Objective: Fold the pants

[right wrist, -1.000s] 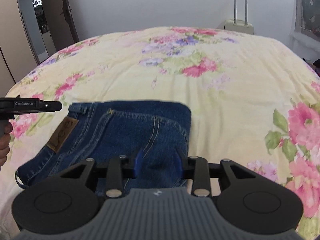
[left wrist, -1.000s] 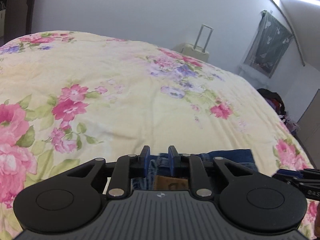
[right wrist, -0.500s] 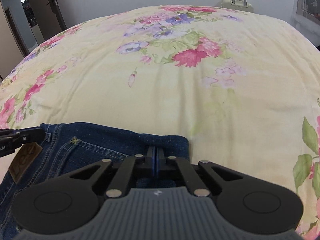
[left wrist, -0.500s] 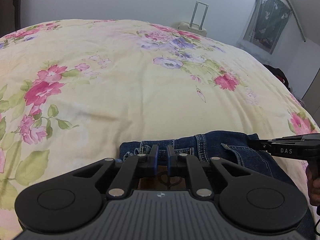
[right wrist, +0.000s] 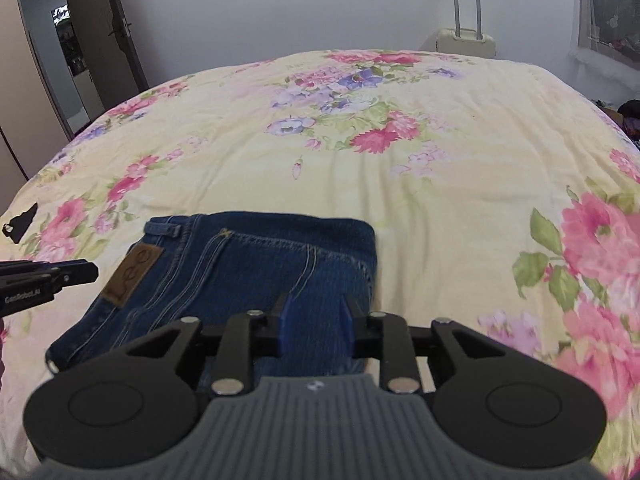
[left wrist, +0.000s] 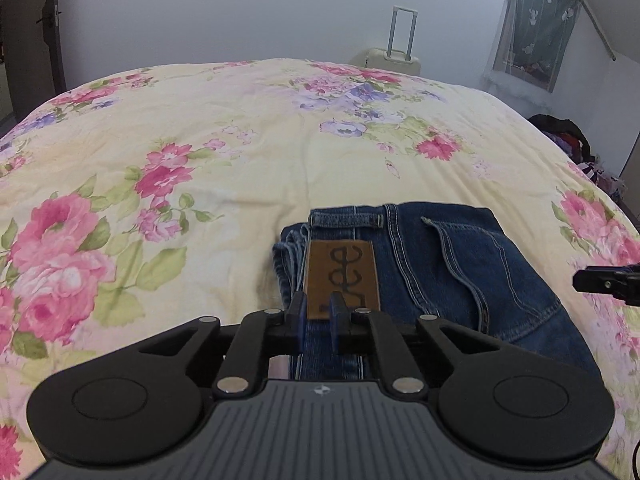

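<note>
Left gripper [left wrist: 318,322] stands with its blue fingers parted narrowly, nothing between them, above the near end of the brown waistband patch [left wrist: 341,276]. Right gripper [right wrist: 315,326] is spread wider, also empty, over the right part of the jeans [right wrist: 256,272]. Jeans lie folded into a compact rectangle on the near part of the floral bedspread [right wrist: 420,168], patch side to the left, back pocket facing up. Cream suitcase [right wrist: 466,40] stands against the far wall beyond the bed. Door [right wrist: 116,36] at far left.
</note>
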`<action>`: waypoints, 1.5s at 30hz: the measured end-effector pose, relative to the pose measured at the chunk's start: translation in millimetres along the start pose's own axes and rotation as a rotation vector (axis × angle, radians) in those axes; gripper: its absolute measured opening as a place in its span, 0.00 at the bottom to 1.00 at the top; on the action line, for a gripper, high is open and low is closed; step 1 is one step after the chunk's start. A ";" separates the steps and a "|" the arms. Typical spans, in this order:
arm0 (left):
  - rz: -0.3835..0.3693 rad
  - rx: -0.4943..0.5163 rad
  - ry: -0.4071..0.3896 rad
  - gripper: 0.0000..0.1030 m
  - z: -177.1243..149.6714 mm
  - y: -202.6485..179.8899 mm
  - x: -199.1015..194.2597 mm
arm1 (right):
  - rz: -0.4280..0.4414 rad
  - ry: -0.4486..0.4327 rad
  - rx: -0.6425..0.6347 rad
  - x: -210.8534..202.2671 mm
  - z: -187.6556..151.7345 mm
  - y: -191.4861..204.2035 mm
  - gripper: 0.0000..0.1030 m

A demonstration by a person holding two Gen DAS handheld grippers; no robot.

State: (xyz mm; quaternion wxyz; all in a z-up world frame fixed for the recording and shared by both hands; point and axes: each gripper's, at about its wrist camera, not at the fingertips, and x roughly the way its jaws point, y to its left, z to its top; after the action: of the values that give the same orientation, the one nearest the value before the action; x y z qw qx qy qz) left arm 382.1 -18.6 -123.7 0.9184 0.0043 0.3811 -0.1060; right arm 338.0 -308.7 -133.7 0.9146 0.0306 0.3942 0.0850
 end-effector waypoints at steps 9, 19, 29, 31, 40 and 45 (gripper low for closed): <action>0.048 0.039 0.108 0.12 -33.6 -9.6 9.2 | -0.071 0.059 0.110 -72.2 -114.4 -6.2 0.21; 0.054 0.016 0.121 0.16 -41.5 -4.5 15.2 | -0.115 0.122 0.069 -25.0 -120.5 15.3 0.16; 0.075 0.016 0.120 0.16 -43.8 -0.6 17.2 | -0.229 0.122 -0.006 -64.5 -137.5 16.8 0.00; 0.074 0.014 0.121 0.16 -43.9 0.2 16.3 | -0.199 0.155 0.069 -66.7 -144.2 1.6 0.00; 0.086 -0.004 0.120 0.16 -49.5 3.3 8.0 | -0.072 -0.037 0.058 -93.6 -135.8 15.7 0.01; 0.090 0.002 0.122 0.16 -50.3 3.1 9.5 | -0.060 0.046 0.005 -58.8 -137.7 32.7 0.00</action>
State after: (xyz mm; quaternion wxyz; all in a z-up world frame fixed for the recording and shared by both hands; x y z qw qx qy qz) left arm 354.0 -13.0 -166.3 0.8974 0.0287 0.4355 -0.0643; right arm 194.0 -288.6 -182.2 0.9072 0.0189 0.4163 0.0573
